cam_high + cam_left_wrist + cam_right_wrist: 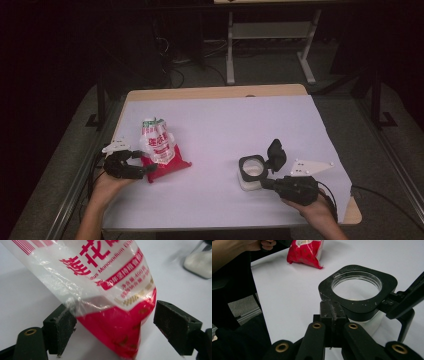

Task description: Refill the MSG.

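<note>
Black jaws of the left gripper (110,325) are seen standing apart on either side of the bag's (100,290) red bottom; the left pad (60,326) touches the clear film, the right pad (175,325) is kept just clear of it. From above, the bag (159,150) is seen standing tilted on the white table (220,125), at its left, with the left gripper (142,169) at its base. Well to the right, a jar (251,173) with a black collar and flipped-up lid is found. Its collar (359,293) is pinched at the near edge by the right gripper (331,315), jaws together.
</note>
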Available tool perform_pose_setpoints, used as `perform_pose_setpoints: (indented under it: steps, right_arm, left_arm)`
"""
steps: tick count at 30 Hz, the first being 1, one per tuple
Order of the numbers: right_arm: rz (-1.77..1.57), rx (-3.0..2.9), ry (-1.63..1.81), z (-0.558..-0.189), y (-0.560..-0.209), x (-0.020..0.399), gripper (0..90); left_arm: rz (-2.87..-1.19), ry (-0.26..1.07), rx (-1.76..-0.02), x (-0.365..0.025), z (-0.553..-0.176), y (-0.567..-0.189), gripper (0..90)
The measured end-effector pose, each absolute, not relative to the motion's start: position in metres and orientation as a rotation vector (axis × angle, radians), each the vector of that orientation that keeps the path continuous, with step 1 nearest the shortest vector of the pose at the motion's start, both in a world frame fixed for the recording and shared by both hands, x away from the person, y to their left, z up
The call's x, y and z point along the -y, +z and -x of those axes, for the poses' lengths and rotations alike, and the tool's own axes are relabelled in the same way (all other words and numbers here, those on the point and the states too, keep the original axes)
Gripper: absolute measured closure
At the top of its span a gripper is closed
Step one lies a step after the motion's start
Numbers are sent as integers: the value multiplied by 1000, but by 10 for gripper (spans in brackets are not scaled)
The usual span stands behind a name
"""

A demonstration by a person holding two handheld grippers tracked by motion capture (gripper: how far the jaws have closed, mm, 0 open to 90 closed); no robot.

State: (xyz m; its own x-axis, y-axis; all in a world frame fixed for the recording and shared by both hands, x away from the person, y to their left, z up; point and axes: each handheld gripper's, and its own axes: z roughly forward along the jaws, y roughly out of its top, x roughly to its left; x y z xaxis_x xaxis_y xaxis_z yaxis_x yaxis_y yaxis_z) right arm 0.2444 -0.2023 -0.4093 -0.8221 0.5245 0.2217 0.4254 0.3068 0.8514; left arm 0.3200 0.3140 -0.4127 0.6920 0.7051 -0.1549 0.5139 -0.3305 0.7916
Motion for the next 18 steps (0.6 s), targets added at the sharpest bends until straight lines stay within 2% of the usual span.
perform_pose_setpoints:
  steps: [18]
  right_arm:
    - [-906,-2439,1548,-244,-409,206,900]
  left_arm:
    - [-1991,373,-954,-326,-307,-412,158]
